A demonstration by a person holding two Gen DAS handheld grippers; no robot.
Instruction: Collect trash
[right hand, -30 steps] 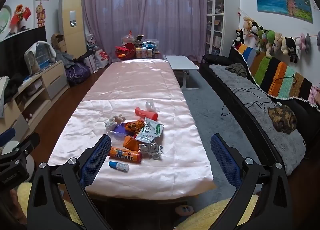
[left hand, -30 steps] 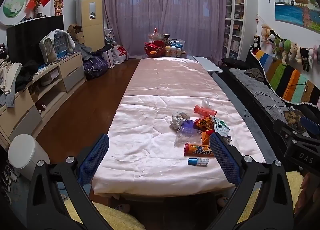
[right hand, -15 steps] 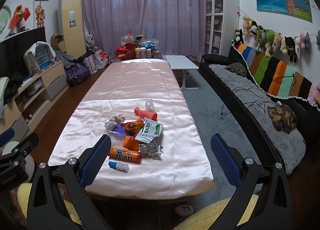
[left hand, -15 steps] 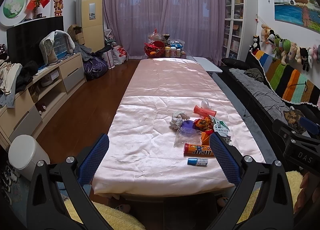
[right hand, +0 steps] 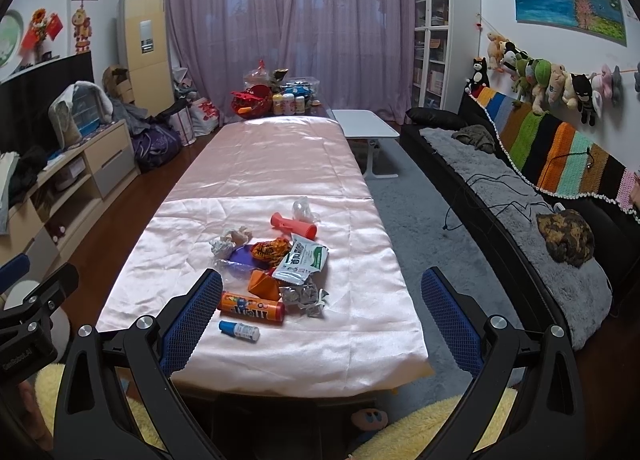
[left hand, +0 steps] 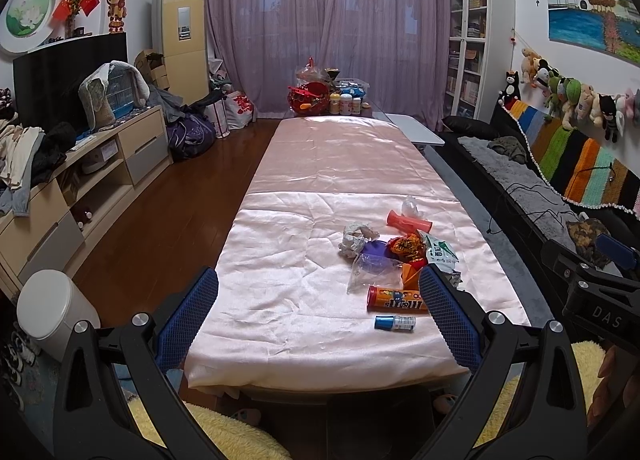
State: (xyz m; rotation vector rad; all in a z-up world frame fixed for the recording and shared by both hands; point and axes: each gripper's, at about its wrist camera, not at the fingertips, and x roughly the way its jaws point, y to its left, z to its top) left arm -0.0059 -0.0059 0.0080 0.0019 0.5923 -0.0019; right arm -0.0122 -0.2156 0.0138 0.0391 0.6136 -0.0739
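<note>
A pile of trash lies near the front right of a long table under a pink satin cloth (left hand: 304,300) (right hand: 280,164). It holds an orange candy tube (left hand: 394,299) (right hand: 251,307), a small blue-capped bottle (left hand: 395,323) (right hand: 239,331), a crumpled white paper (left hand: 356,235) (right hand: 230,241), a red plastic tube (left hand: 409,221) (right hand: 293,225), a green and white packet (right hand: 303,262), crushed foil (right hand: 308,296) and a clear bag over a purple lid (left hand: 372,262). My left gripper (left hand: 318,316) and right gripper (right hand: 322,320) hang open before the table's front edge, holding nothing.
A white bin (left hand: 56,308) stands on the floor at the left. A low cabinet (left hand: 80,180) lines the left wall, a black sofa (right hand: 520,196) the right. A yellow fluffy rug (left hand: 224,432) lies below me. Bags and jars (left hand: 328,98) crowd the table's far end.
Both views have shifted only slightly; the trash pile and both grippers stay as they were.
</note>
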